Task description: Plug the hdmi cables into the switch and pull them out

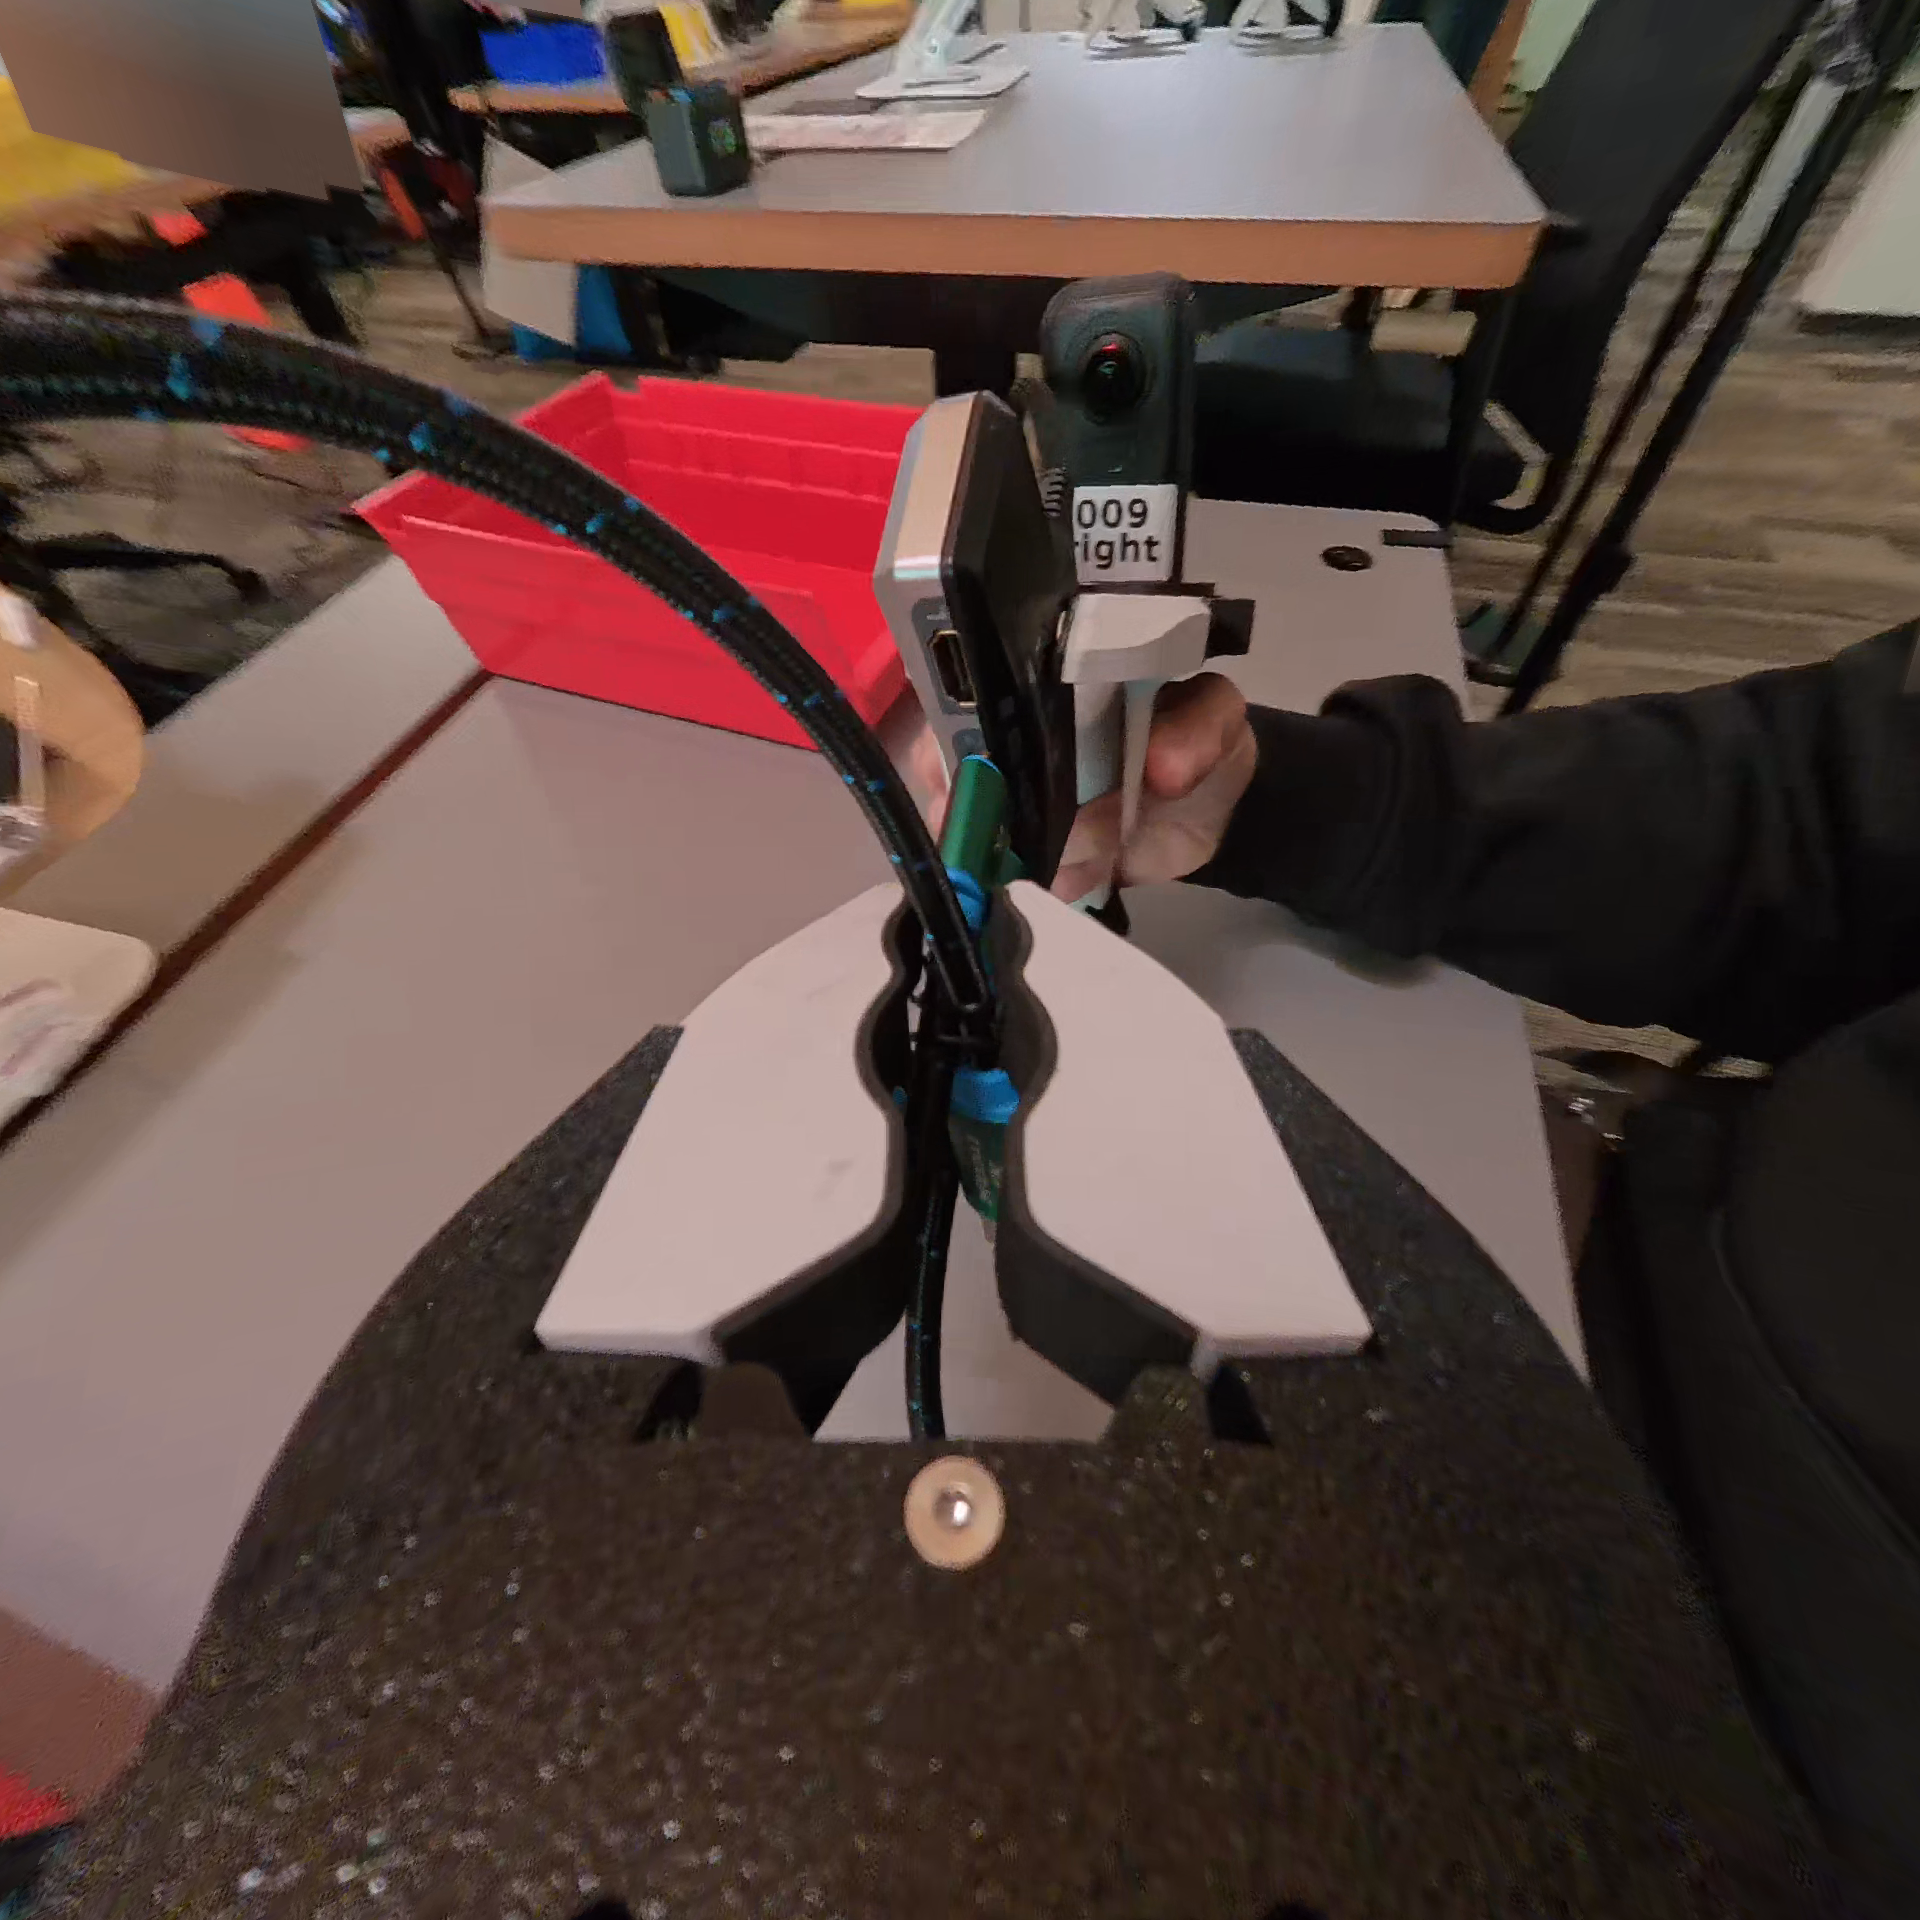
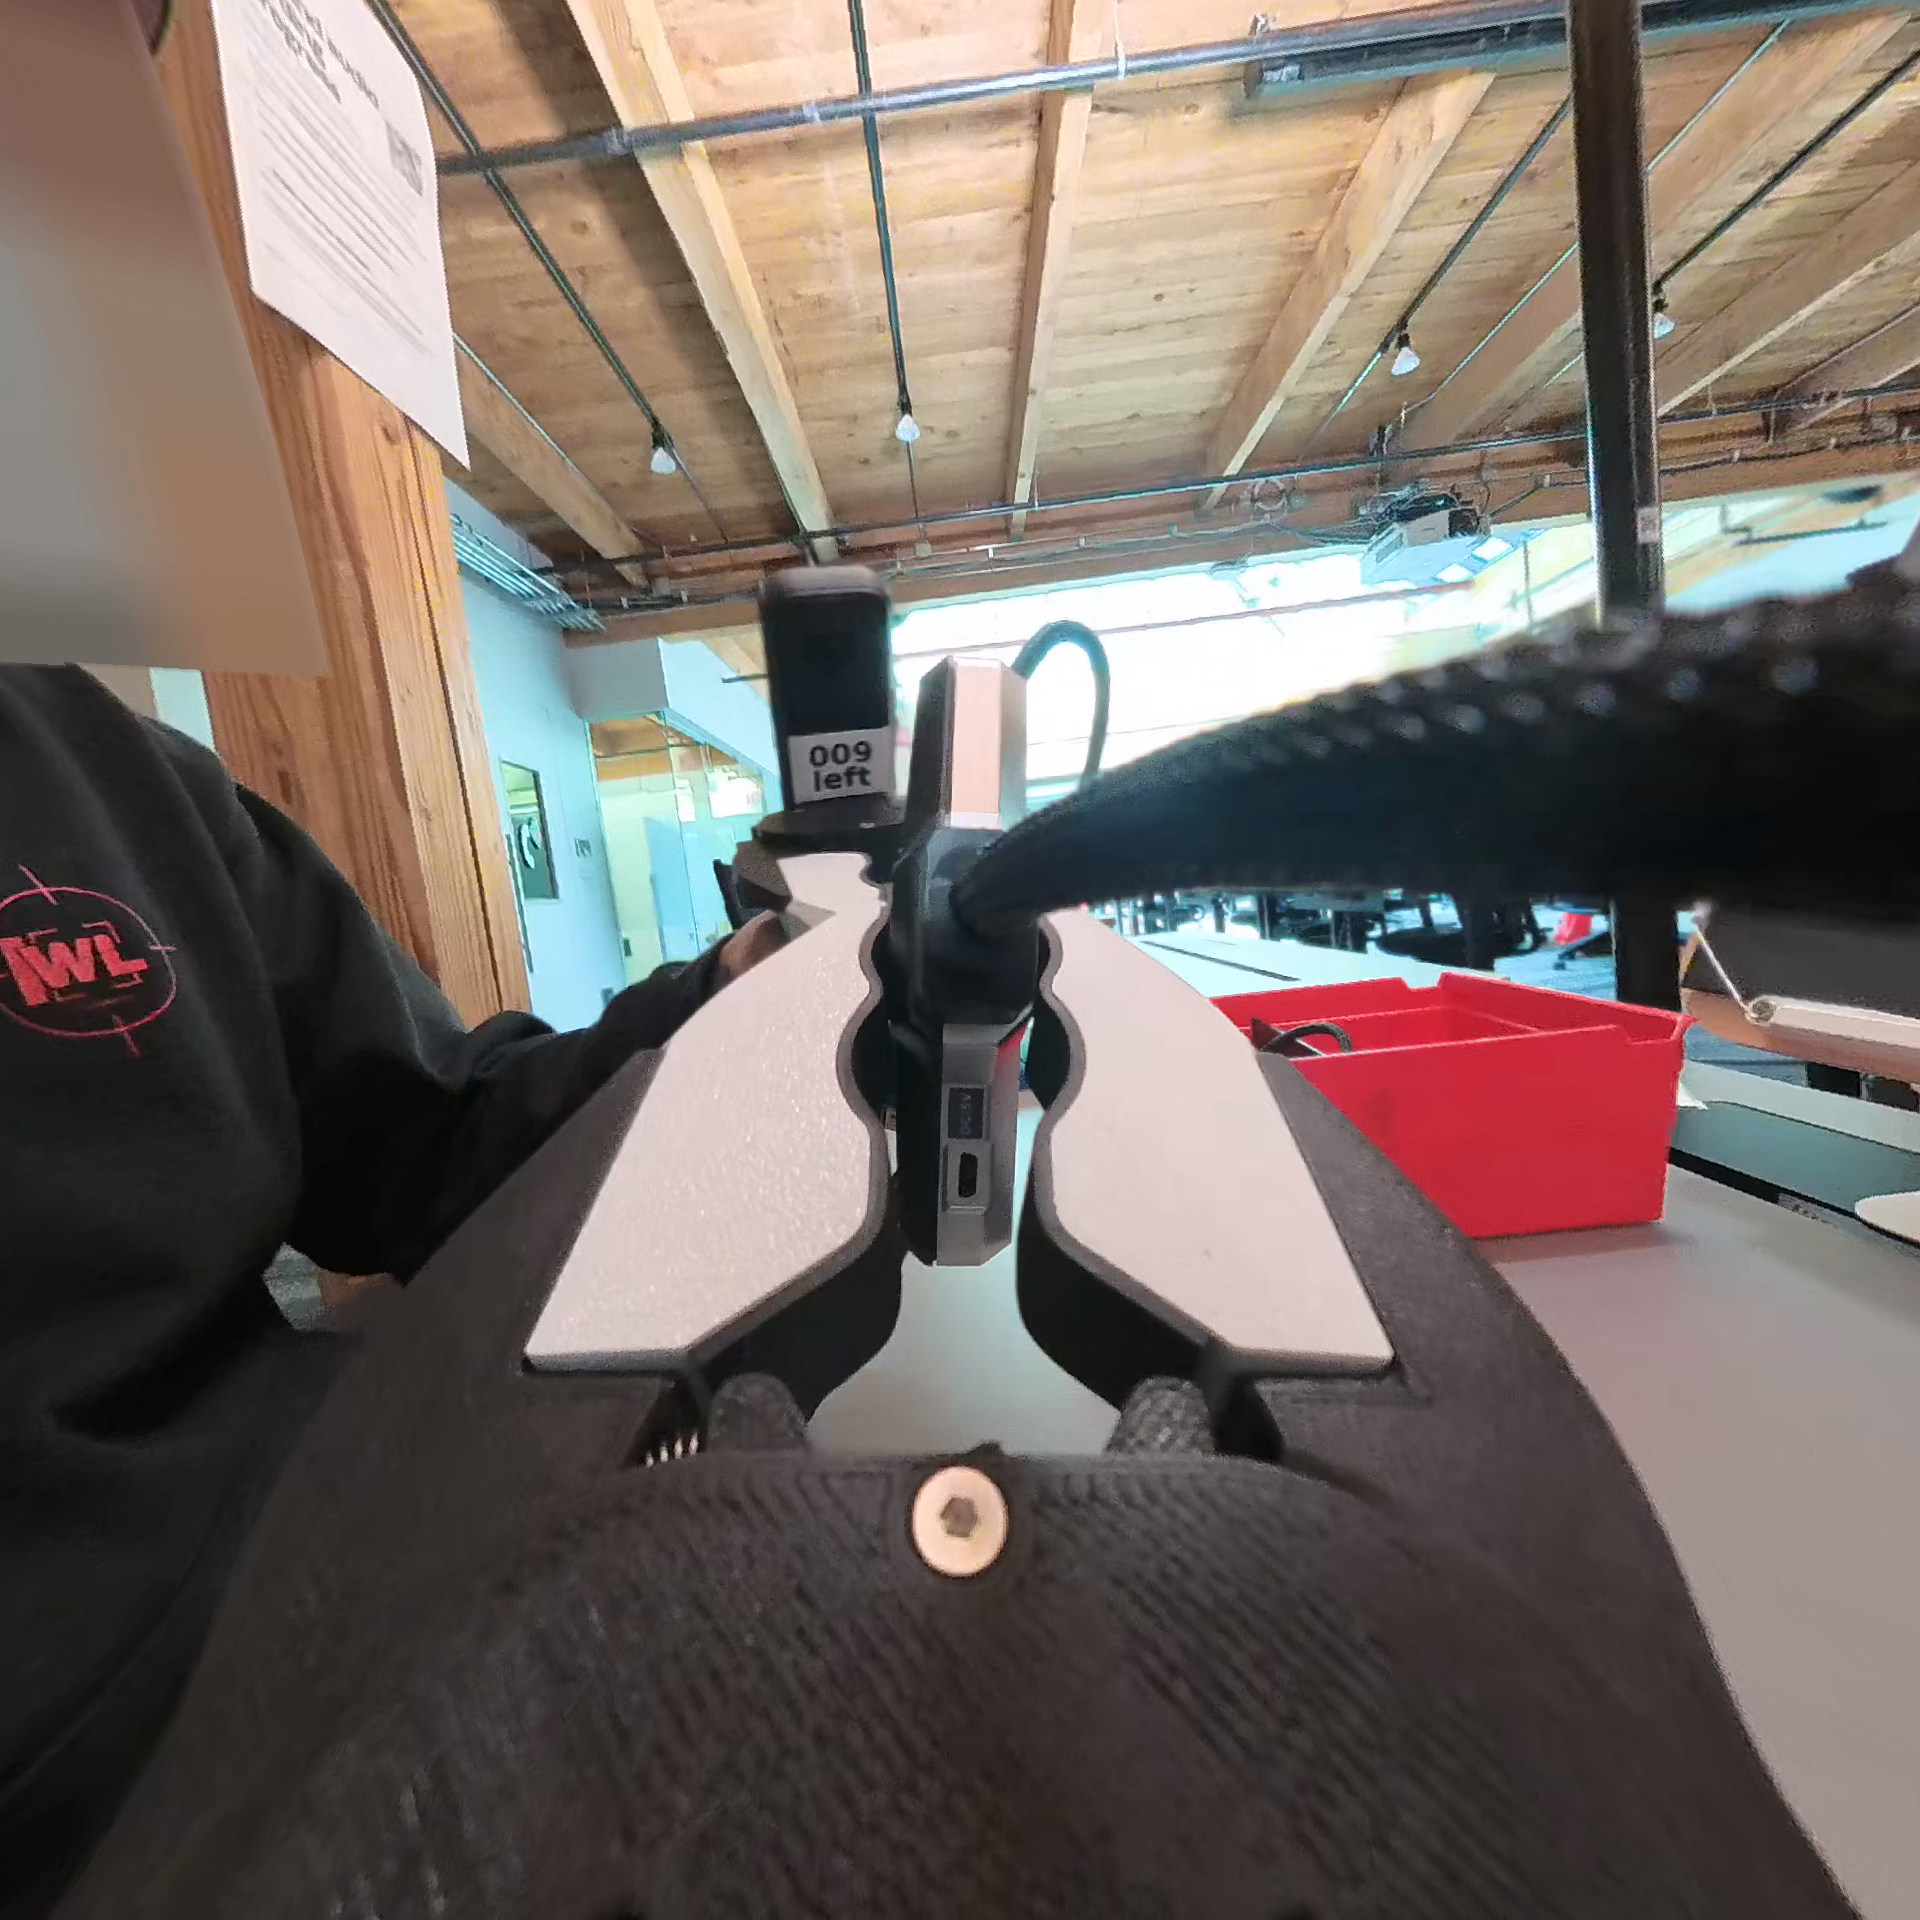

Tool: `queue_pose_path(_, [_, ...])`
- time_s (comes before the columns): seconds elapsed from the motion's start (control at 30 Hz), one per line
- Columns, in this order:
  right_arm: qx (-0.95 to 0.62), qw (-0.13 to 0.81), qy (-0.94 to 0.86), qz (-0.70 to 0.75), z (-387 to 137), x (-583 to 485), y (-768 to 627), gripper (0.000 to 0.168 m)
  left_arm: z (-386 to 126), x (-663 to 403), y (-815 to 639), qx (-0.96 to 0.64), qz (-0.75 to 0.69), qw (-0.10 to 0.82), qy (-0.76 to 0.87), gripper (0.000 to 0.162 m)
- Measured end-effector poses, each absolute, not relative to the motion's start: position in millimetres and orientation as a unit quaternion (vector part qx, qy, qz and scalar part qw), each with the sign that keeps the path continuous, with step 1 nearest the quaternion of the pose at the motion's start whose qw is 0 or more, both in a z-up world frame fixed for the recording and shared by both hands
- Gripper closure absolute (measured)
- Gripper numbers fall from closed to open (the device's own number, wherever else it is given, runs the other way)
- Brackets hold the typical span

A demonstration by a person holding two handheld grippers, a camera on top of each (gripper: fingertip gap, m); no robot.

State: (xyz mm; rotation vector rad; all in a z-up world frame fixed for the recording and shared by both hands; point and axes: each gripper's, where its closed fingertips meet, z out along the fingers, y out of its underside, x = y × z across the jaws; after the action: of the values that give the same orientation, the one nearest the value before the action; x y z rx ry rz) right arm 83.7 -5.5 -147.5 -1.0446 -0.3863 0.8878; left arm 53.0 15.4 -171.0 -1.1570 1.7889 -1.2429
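Left claw [image 1: 951, 997] clamped on black-blue braided HDMI cable [image 1: 582, 520]; right claw [image 2: 961, 997] clamps grey-black switch box [image 2: 961, 1153]. Plugging/unplugging step unclear; next needs straight pull or push.

Red bin [image 1: 665, 540] crowds the far table [image 1: 520, 935] edge — nearer tabletop seemingly open.

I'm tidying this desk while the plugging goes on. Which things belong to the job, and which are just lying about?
In use:
- braided HDMI cable with green plug, in left gripper
- switch, in right gripper

Lying about:
- red bin
- dark box on the far table
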Motion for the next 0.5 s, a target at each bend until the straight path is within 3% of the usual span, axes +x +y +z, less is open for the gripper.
queue_pose_path(0.03, [-0.483,0.756,-0.178,0.405,-146.4,84.9,-5.7,0.145,-167.7,52.7,14.4,-0.436,-0.468,0.354,0.682,0.137])
queue_pose_path(0.07, [-0.488,0.755,-0.177,0.401,-146.7,87.6,-5.6,0.145,-162.4,50.1,12.7,-0.424,-0.460,0.379,0.682,0.115])
queue_pose_path(0.1, [-0.491,0.757,-0.176,0.394,-146.7,91.9,-6.6,0.145,-155.7,45.7,14.3,-0.416,-0.447,0.408,0.679,0.111])
queue_pose_path(0.3, [-0.492,0.775,-0.163,0.362,-138.6,123.1,-19.5,0.146,-118.1,-14.0,65.0,-0.423,-0.423,0.495,0.630,0.111])
queue_pose_path(0.37, [-0.479,0.779,-0.178,0.364,-131.5,124.6,-28.4,0.146,-128.7,-37.3,125.5,-0.501,-0.356,0.497,0.613,0.121])
queue_pose_path(0.5, [-0.474,0.786,-0.182,0.352,-122.3,126.3,-33.8,0.146,-170.6,-90.7,224.9,-0.625,-0.227,0.441,0.603,0.122])
